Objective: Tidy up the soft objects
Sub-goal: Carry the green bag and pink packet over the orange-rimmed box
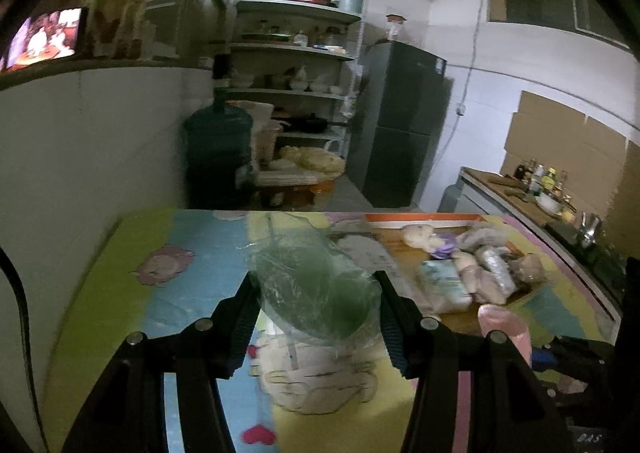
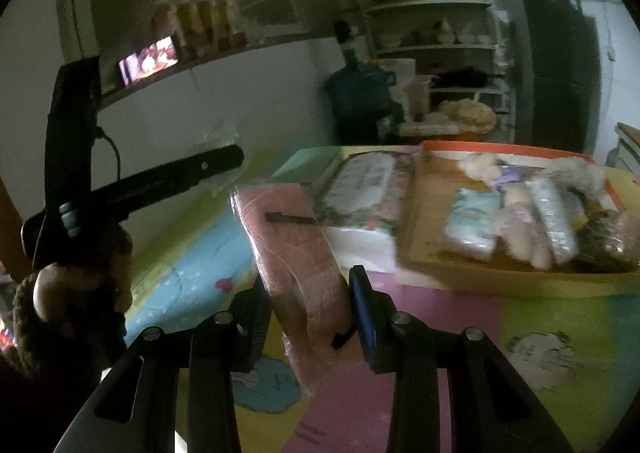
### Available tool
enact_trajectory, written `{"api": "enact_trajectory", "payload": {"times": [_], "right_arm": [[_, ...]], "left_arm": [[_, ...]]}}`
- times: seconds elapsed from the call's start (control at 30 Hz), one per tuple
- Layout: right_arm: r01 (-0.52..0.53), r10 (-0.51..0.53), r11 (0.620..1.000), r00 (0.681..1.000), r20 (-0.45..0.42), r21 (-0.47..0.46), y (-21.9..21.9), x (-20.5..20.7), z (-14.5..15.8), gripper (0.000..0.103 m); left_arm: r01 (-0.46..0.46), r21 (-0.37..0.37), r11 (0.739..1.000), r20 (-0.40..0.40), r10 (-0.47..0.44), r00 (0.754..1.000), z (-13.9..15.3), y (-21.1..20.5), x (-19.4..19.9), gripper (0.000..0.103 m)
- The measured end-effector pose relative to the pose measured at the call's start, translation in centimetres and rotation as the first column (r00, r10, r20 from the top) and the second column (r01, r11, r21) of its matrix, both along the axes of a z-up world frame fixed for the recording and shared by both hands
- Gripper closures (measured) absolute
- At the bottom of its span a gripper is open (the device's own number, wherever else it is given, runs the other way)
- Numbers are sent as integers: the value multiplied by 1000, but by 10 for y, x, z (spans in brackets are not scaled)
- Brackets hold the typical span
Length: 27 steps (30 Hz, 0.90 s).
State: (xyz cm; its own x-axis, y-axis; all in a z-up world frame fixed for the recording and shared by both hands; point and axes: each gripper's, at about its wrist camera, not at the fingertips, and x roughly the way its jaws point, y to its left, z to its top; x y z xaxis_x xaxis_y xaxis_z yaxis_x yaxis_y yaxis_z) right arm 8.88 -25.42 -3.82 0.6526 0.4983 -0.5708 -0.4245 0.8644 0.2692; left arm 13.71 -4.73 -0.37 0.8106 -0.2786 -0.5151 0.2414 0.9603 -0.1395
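My left gripper (image 1: pixel 314 285) is shut on a green soft item wrapped in clear plastic (image 1: pixel 312 285) and holds it above the colourful mat (image 1: pixel 120 293). My right gripper (image 2: pixel 308 285) is shut on a pink soft pack in clear plastic (image 2: pixel 296 249); the pack also shows in the left wrist view (image 1: pixel 506 327). An orange-rimmed tray (image 2: pixel 460 277) on the mat holds several wrapped soft items, among them a pale blue pack (image 2: pixel 472 221) and a plush toy (image 2: pixel 480 167). The left gripper's body (image 2: pixel 140 185) shows at the left of the right wrist view.
A white flat box (image 2: pixel 360 213) lies between the pink pack and the tray. Behind the mat stand a water jug (image 1: pixel 218 149), shelves (image 1: pixel 292 49) and a dark fridge (image 1: pixel 400 117). A counter with bottles (image 1: pixel 540 189) runs on the right. A wall stands on the left.
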Motion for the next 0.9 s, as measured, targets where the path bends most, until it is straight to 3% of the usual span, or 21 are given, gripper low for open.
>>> {"api": "enact_trajectory", "payload": {"times": [0.9], "right_arm": [[222,-225,974,972,61,53,-127,9,13,64]], "left_arm": [[194,-8,981,28,-194,981,7,-138,29,47]]}}
